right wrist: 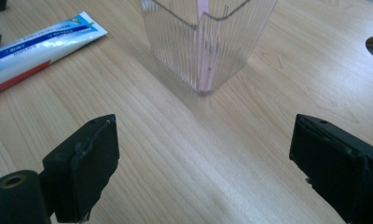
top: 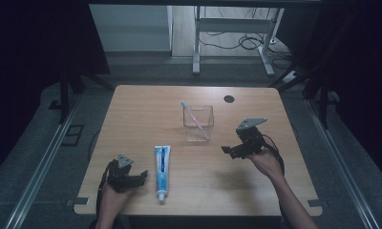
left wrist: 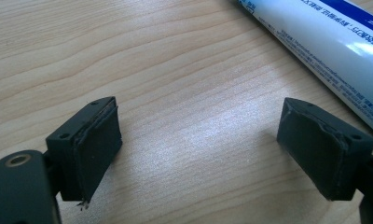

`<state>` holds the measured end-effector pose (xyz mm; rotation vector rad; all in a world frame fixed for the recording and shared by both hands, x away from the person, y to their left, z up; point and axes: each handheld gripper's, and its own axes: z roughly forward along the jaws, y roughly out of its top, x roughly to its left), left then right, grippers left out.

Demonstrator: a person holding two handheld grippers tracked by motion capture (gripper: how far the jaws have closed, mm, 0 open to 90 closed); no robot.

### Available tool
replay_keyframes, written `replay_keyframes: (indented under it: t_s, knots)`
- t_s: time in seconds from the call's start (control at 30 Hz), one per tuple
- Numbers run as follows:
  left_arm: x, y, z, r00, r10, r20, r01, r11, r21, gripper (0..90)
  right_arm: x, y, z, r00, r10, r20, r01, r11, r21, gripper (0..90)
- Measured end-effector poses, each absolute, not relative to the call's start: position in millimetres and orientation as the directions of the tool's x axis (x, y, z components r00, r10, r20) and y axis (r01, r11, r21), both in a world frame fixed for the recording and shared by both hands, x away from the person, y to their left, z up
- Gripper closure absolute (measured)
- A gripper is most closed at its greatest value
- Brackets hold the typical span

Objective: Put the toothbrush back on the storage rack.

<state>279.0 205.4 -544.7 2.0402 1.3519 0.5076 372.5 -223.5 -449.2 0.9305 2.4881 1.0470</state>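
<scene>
A wooden table (top: 132, 119) carries a clear ribbed cup (top: 198, 123) just ahead of the right tool (top: 233, 150), whose jaws stand wide and empty. A toothpaste tube (top: 162, 168) lies just right of the left tool (top: 136, 179), likewise wide and empty; a pink toothbrush (top: 195, 119) leans inside the cup.

toothpaste tube (left wrist: 334, 56) with small blue print, too blurred and small to read
</scene>
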Motion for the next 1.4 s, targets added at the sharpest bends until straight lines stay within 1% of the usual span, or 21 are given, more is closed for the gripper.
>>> replay_keyframes:
  t_s: [0.53, 0.87, 1.1, 1.4]
  knots:
    - [279, 205, -545, 0.399, 0.917, -0.025, 0.673, -0.274, 0.687, 13.4, 352, -248, -470, -0.732, 0.681, 0.012, 0.472, 0.495, 0.729, 5.0]
    - [279, 205, -545, 0.398, 0.917, -0.026, 0.673, -0.272, 0.688, 13.5, 336, -254, -485, -0.726, 0.687, 0.009, 0.484, 0.502, 0.717, 1.7]
    - [279, 205, -545, 0.400, 0.916, -0.024, 0.672, -0.275, 0.688, 13.5, 326, -258, -498, -0.723, 0.691, 0.021, 0.495, 0.496, 0.714, 1.5]
    - [279, 205, -545, 0.399, 0.917, -0.025, 0.672, -0.274, 0.688, 13.5, 313, -259, -514, -0.718, 0.696, 0.007, 0.490, 0.499, 0.715, 2.2]
